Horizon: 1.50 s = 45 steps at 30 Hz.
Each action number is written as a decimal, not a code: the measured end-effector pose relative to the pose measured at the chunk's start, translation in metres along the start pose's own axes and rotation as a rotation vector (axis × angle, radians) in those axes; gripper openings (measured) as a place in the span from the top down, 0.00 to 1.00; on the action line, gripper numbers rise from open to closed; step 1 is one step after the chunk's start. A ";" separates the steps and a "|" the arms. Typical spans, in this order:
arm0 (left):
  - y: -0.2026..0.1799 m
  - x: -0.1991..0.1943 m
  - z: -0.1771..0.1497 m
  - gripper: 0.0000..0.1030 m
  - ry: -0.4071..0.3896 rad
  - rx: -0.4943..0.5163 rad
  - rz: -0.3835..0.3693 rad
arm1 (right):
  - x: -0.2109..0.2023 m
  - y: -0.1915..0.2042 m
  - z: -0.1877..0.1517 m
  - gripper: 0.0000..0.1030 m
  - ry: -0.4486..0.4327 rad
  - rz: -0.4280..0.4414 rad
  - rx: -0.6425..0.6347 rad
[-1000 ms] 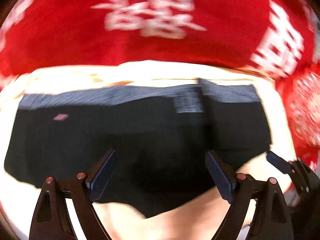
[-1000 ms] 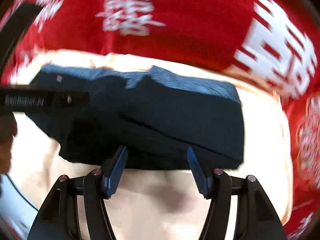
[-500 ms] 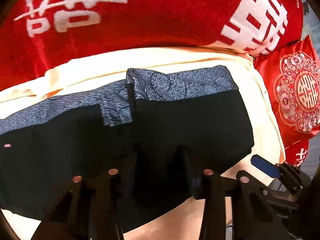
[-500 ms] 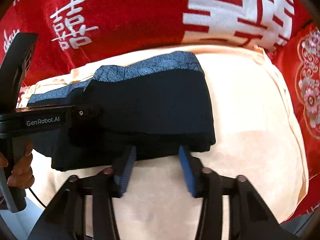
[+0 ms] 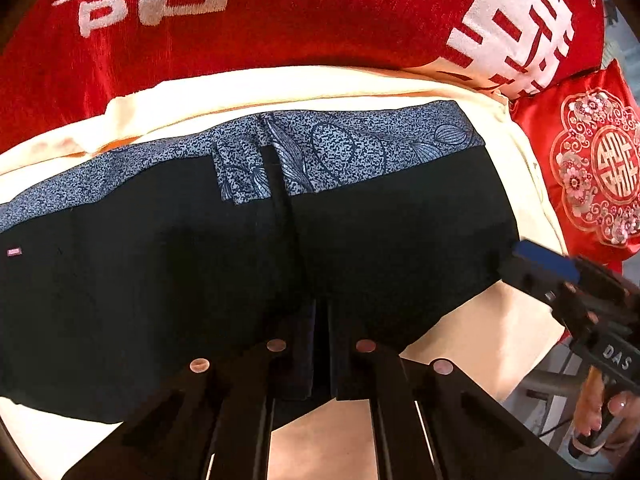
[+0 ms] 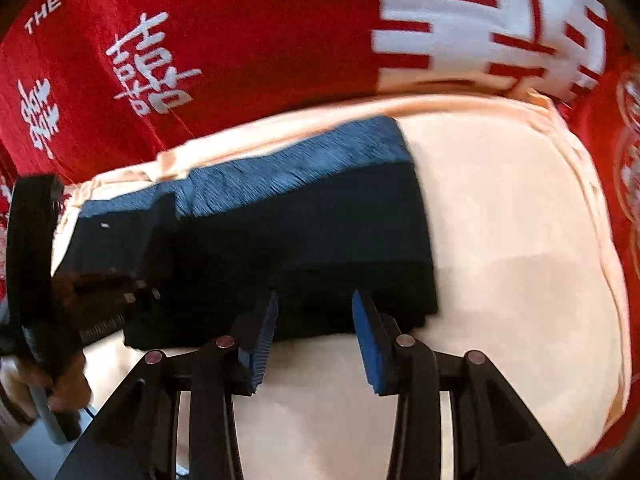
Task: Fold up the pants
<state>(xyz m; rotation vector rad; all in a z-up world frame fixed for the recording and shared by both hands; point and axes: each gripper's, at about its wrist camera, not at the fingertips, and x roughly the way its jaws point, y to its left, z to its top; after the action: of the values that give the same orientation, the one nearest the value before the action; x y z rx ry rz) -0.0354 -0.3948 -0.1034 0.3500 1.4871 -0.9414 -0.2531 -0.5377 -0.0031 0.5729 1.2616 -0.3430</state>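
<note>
Black pants (image 5: 160, 280) with a blue-grey patterned waistband (image 5: 360, 148) lie folded on a cream cloth (image 5: 280, 88). My left gripper (image 5: 320, 344) is shut on the near edge of the pants, the fabric pinched between the two pads. In the right wrist view the pants (image 6: 300, 232) lie left of centre and my right gripper (image 6: 316, 320) is open at their near edge, its blue pads astride the hem, holding nothing. The right gripper also shows at the right of the left wrist view (image 5: 560, 276).
A red cloth with white characters (image 5: 320, 12) covers the back. A red embroidered cushion (image 5: 596, 168) lies at the right. The cream cloth (image 6: 520, 240) stretches wide to the right of the pants. The left gripper's handle and hand (image 6: 36, 280) are at the left.
My left gripper has closed from wide open onto the near edge of the pants. My right gripper has stayed open and drawn close to the hem.
</note>
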 end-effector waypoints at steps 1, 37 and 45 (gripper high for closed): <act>0.001 -0.001 -0.001 0.94 -0.005 -0.011 -0.004 | 0.008 0.004 0.004 0.59 0.007 0.012 -0.008; 0.086 -0.048 -0.059 0.19 -0.058 -0.323 0.229 | 0.057 0.138 -0.017 0.82 0.062 -0.081 -0.519; 0.113 -0.053 -0.075 0.19 -0.042 -0.381 0.285 | 0.066 0.148 -0.031 0.83 0.126 -0.091 -0.524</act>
<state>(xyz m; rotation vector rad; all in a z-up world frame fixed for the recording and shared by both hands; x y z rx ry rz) 0.0028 -0.2549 -0.1011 0.2515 1.4936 -0.4256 -0.1795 -0.3950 -0.0403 0.0895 1.4333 -0.0424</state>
